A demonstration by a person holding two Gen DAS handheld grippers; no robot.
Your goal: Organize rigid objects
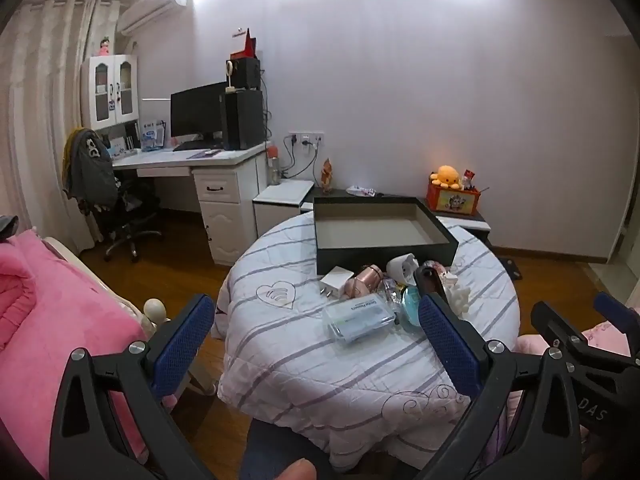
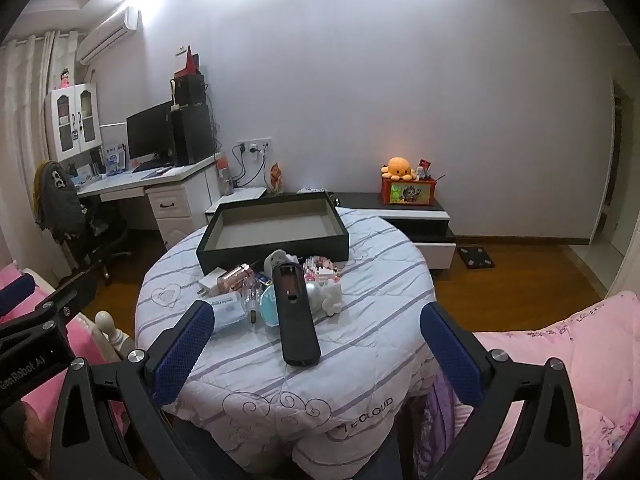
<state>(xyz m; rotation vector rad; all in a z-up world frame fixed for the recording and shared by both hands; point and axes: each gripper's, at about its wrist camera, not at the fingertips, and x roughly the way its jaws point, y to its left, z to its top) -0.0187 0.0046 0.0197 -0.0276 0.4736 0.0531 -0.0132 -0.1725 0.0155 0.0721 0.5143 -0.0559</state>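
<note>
Each hand-held gripper (image 1: 316,344) (image 2: 316,344) is black, with bumpy blue pads (image 1: 188,344) and shiny silver screws (image 2: 499,355).

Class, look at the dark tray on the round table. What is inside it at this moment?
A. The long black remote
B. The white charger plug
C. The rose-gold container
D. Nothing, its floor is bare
D: the tray shows only its bare beige floor, while the remote, charger plug and rose-gold container all lie on the cloth in front of it.
</note>
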